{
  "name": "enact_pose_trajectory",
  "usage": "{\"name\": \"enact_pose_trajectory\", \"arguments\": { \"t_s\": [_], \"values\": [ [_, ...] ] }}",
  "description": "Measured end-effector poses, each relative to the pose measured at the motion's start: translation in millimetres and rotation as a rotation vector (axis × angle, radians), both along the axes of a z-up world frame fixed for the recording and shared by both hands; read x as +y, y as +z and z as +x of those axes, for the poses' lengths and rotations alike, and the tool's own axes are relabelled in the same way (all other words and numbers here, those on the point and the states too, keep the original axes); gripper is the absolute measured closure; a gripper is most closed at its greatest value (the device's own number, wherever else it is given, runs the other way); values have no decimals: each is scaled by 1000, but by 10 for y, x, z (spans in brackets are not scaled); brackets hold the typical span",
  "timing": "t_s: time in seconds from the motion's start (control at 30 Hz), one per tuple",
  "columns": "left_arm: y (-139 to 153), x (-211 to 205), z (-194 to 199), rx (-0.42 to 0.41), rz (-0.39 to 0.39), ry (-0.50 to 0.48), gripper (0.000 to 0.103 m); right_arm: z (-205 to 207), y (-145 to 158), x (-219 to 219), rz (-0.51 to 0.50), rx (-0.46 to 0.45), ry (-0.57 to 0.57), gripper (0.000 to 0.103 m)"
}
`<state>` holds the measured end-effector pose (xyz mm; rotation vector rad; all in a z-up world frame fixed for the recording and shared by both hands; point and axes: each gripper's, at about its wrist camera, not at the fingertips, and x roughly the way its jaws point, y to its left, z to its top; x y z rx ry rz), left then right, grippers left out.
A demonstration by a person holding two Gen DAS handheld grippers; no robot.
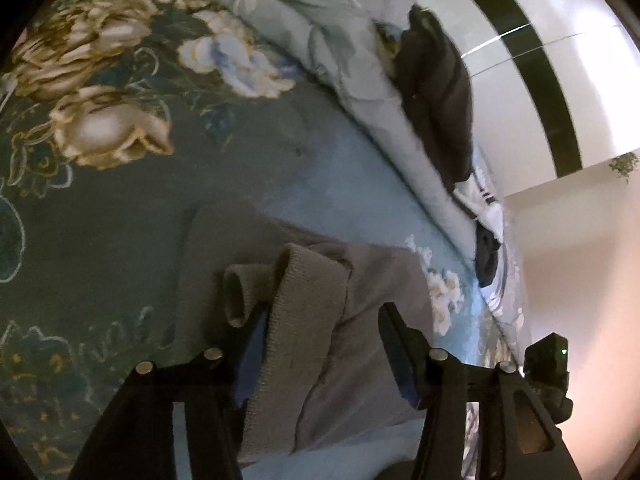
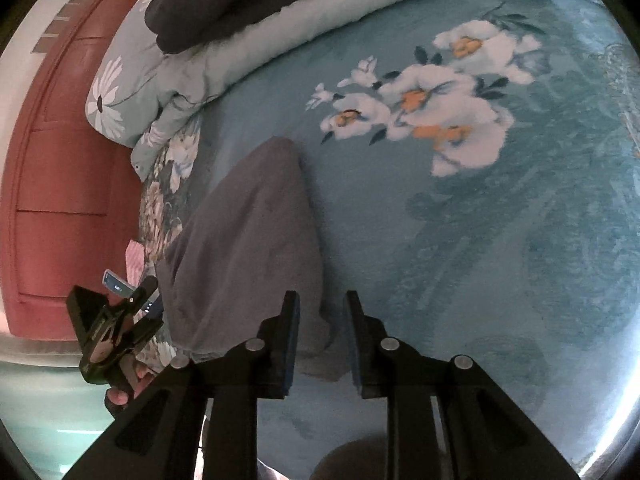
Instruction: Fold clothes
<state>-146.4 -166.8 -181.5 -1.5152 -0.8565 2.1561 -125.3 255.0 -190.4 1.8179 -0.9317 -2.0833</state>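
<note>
A grey-brown knit sweater [image 1: 320, 320] with ribbed cuffs lies bunched on the blue floral bedspread [image 1: 120, 200]. My left gripper [image 1: 324, 310] has its jaws fairly wide, and the ribbed band and body of the sweater fill the gap, pressed against both pads. In the right wrist view the sweater [image 2: 248, 240] runs as a long hump toward my right gripper [image 2: 322, 296]. Its edge lies beside the left finger, and a strip of bedspread [image 2: 440, 240] shows before the right pad. A hand holds the left gripper [image 2: 120, 320] at the sweater's left edge.
A pale green flowered quilt [image 1: 352, 60] is rolled along the far side of the bed, with a dark garment [image 1: 436, 92] on top. Beyond it stands a white wardrobe [image 1: 540, 60] with a dark stripe. A red-brown door [image 2: 60, 180] is at the bed's left end.
</note>
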Motion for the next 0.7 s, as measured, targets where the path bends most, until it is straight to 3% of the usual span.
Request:
{"name": "enact_pose_trajectory", "arguments": {
  "t_s": [0.03,0.07,0.17,0.27,0.37,0.5,0.57,0.7],
  "values": [
    [-11,-2,8,-1,5,1,78,0,-7,2,-5,-1,-5,80],
    [-22,-5,16,-1,10,3,91,-3,-18,-2,-8,-1,-13,80],
    [-20,-70,72,18,-3,42,97,-12,-42,-23,-21,-5,-29,80],
    [-1,-210,150,32,16,90,97,-27,-27,-75,-37,4,-22,80],
    [-42,-253,180,20,47,76,97,-64,-28,-153,-41,4,-6,80],
    [-68,-159,145,16,24,44,94,-85,-44,-233,-49,-1,2,80],
    [-101,-112,113,-1,3,23,80,-87,-44,-259,-51,-1,7,80],
    [-152,-35,132,-5,-21,-14,69,-115,-48,-275,-46,-4,8,80]
  ]
}}
